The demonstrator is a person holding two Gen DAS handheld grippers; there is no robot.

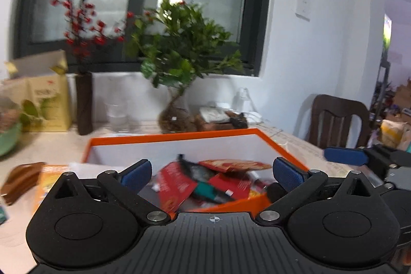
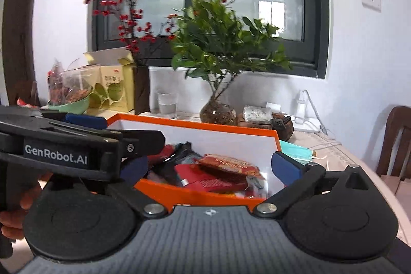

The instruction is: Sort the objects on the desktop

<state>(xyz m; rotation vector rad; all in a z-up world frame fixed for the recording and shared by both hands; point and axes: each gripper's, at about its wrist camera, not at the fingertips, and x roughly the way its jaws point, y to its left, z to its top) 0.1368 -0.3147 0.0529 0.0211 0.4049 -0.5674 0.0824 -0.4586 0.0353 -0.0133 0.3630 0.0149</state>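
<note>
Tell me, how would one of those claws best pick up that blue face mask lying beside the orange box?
Probably from above, pinching the face mask across its pleated middle: it lies flat on the table right of the orange box, so no edge stands up to grab. The open right gripper is nearest.

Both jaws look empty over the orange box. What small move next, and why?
Probably swing the right gripper right toward the teal face mask lying on the table just outside the orange box. Both jaws stand open and empty, and the mask looks unsorted.
</note>
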